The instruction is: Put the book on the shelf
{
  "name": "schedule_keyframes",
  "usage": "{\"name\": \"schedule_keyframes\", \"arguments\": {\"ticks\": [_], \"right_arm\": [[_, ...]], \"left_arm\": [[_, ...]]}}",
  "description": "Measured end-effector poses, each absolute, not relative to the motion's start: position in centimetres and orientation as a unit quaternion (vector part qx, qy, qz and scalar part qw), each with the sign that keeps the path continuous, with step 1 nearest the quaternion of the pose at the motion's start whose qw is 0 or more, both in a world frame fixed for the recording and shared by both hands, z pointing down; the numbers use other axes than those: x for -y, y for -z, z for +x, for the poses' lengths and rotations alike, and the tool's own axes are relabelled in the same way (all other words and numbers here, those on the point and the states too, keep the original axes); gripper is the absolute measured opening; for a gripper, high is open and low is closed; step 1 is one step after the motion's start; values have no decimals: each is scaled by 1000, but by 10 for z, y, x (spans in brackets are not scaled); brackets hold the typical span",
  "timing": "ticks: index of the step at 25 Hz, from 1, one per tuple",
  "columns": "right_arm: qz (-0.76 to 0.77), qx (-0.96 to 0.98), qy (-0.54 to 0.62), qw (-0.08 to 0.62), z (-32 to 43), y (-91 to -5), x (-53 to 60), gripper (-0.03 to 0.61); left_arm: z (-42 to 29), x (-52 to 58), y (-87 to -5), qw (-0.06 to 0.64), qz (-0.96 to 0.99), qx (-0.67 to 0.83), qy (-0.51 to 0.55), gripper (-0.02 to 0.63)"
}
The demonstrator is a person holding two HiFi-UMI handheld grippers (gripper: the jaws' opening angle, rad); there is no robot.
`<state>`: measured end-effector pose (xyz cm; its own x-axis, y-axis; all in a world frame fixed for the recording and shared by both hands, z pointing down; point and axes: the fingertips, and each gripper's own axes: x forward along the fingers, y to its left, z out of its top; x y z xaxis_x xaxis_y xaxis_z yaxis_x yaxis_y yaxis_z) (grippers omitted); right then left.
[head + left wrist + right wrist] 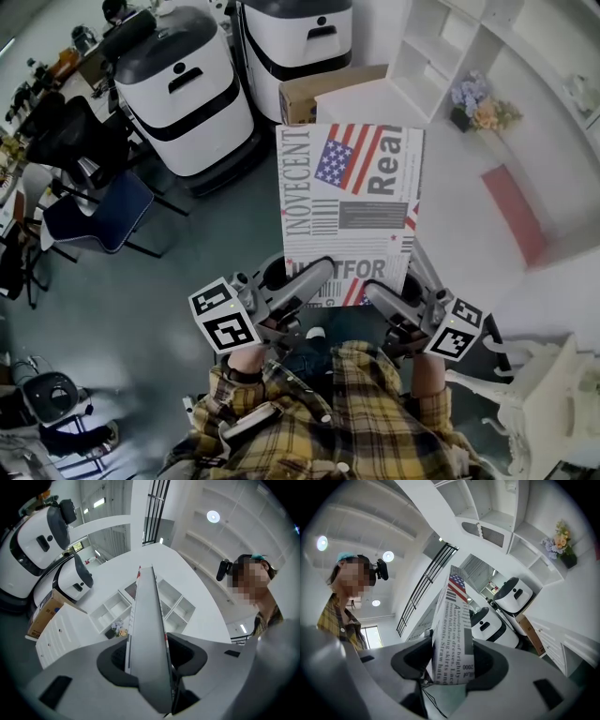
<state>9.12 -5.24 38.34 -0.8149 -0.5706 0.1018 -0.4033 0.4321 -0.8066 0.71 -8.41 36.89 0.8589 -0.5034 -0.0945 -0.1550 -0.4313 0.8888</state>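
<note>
— Where's the book [352, 202]?
— In the air, carried flat, short of the white shelf [441, 56].
— What has it?
— Both. The left gripper [302, 281] and right gripper [382, 295] each pinch its near edge, one at each corner, jaws partway apart and pressed on its covers.

Bright, even light comes from round white ceiling lamps [213, 516], which glare as blown-out discs in both gripper views. The white cubby shelf [441, 56] is nearly washed out, and the grey-green floor [187, 272] carries only faint, soft shadows. All views bow strongly toward the edges, the gripper views darkening to black corners; print on the flat newsprint-patterned book [452, 639] reads sharp there, while the head view is slightly soft.
</note>
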Motion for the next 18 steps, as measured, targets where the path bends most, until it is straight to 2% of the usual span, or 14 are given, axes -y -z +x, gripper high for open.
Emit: {"name": "schedule_keyframes", "arguments": {"ticks": [18], "right_arm": [[-298, -833, 456, 98, 88, -384, 51, 232]], "left_arm": [[5, 85, -367, 497, 831, 191, 163, 187]]}}
